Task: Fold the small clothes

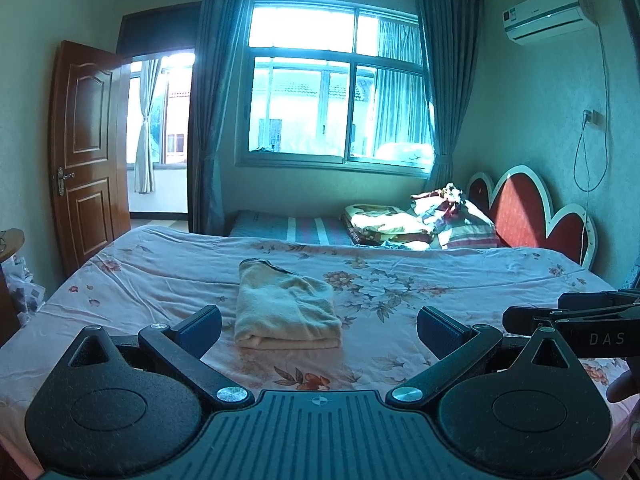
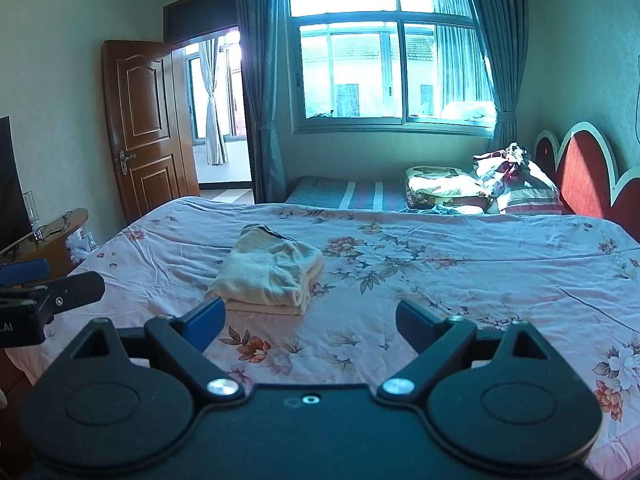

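A small cream garment [image 1: 286, 306] lies folded in a neat rectangle on the floral pink bedsheet [image 1: 400, 280]. It also shows in the right wrist view [image 2: 268, 276]. My left gripper [image 1: 320, 330] is open and empty, held just short of the garment's near edge. My right gripper [image 2: 310, 320] is open and empty, to the right of the garment and a little nearer than it. The right gripper shows from the side in the left wrist view [image 1: 532, 314]. The left gripper shows at the left edge of the right wrist view [image 2: 60, 284].
A second bed [image 1: 288, 228] with a striped cover lies beyond, with a pile of bedding and pillows [image 1: 424, 220] by a red headboard [image 1: 528, 212]. A brown door [image 1: 84, 152] stands open at the left. A small wooden table [image 2: 56, 232] stands left of the bed.
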{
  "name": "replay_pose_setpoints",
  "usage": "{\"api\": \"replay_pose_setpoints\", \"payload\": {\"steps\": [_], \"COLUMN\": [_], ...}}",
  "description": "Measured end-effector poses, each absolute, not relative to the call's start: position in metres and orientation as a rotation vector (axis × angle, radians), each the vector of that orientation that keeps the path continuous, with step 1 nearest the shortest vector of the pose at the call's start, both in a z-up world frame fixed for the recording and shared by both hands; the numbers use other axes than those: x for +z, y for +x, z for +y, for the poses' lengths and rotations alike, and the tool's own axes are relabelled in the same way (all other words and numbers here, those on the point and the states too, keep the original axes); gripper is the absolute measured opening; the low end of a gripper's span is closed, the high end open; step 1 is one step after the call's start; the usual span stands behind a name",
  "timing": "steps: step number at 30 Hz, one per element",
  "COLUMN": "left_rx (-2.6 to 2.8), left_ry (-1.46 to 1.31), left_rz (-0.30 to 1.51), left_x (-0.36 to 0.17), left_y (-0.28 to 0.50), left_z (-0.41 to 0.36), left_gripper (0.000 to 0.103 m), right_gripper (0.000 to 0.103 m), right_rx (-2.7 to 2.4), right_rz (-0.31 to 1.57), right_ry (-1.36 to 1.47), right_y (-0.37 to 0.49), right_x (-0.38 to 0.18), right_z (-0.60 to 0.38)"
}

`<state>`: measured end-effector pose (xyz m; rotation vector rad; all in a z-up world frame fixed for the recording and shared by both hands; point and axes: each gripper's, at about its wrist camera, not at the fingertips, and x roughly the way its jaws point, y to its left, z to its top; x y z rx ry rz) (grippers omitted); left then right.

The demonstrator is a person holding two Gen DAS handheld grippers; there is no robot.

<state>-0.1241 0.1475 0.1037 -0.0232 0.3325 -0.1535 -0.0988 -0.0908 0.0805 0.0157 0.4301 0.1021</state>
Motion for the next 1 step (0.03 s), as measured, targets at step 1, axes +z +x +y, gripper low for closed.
{"api": "replay_pose_setpoints", "payload": {"steps": [1], "left_rx": [-0.144], "left_ry": [-0.017], "left_rz": [0.335], "left_x": [0.1032], "left_y": [-0.1239], "left_z": [0.1469], "left_gripper": [0.103], "right_gripper": [0.092], "right_rx": [0.104], "right_rz": [0.432], "right_ry": [0.016], "right_y": [-0.098], "right_x": [0.0803], "right_z": [-0.0905]}}
